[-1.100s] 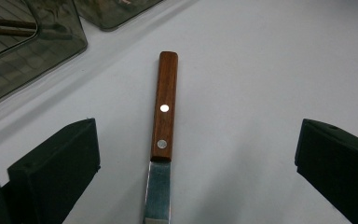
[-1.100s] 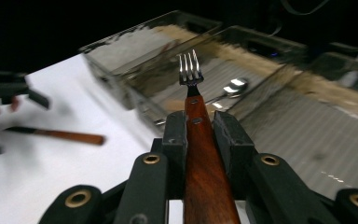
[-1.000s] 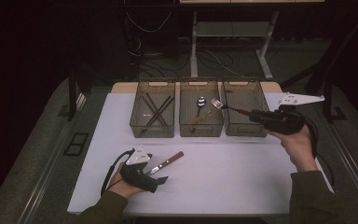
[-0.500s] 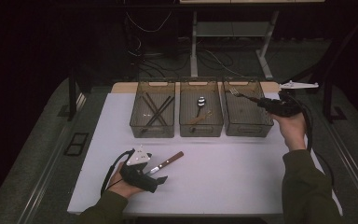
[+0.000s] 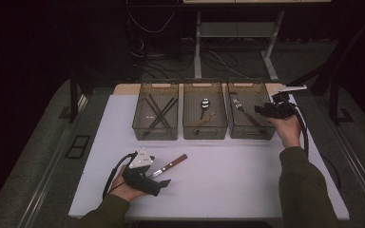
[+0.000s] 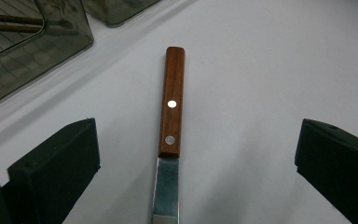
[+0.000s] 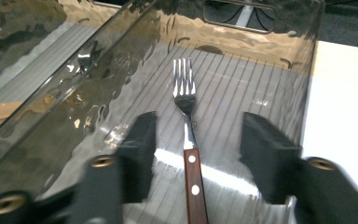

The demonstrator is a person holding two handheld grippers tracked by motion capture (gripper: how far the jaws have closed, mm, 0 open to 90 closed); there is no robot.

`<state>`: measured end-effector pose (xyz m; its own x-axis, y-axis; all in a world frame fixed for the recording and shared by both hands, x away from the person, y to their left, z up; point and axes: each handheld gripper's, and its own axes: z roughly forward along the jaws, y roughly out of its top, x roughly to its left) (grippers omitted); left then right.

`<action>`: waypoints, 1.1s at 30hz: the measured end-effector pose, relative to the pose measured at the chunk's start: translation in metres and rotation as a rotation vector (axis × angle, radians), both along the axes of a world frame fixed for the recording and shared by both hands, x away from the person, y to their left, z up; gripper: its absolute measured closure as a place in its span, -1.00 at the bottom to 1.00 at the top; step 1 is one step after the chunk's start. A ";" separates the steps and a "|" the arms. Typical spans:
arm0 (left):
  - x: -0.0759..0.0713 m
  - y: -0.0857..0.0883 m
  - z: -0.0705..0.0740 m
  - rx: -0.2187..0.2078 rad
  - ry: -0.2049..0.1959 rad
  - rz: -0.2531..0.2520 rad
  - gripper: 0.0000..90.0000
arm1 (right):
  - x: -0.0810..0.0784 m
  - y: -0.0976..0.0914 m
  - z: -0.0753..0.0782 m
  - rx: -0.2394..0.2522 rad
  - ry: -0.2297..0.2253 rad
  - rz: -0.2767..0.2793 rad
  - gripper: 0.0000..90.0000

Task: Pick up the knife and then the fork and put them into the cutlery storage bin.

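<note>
A wood-handled fork lies on the ribbed floor of the clear right bin, tines pointing away. My right gripper straddles its neck; the jaws have just been opening and the pads stand apart from the fork, so it is open. From above, that gripper hangs at the right bin's right side, over the fork. A wood-handled knife lies on the white table. My left gripper is open wide, one jaw on each side of the blade. In the high view it rests near the front left by the knife.
Three clear bins stand in a row at the back of the white table. The left bin holds crossed dark sticks. The middle bin holds a spoon. Cables trail from both grippers.
My right gripper carried the fork rightward and down into the right bin, then its jaws came apart and the fork now lies free. The left hand has stayed where it was.
</note>
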<state>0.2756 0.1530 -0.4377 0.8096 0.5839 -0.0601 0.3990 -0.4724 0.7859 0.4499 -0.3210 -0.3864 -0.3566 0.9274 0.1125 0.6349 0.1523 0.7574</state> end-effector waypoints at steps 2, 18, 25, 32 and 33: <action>0.000 0.000 0.000 0.002 -0.002 0.000 -1.00 | -0.005 -0.004 0.003 0.020 -0.004 0.007 -0.11; 0.011 0.004 0.003 0.067 -0.002 0.038 -0.71 | -0.099 0.019 0.023 0.059 -0.127 0.254 -0.42; 0.024 0.002 0.003 0.077 0.028 0.035 -0.38 | -0.134 0.027 -0.001 0.074 -0.103 0.318 -0.52; 0.026 -0.006 -0.003 0.118 0.042 -0.004 0.01 | -0.164 0.038 -0.021 0.043 -0.108 0.390 -0.56; 0.026 -0.007 -0.004 0.130 0.041 -0.009 0.05 | -0.167 0.038 -0.023 0.043 -0.101 0.393 -0.58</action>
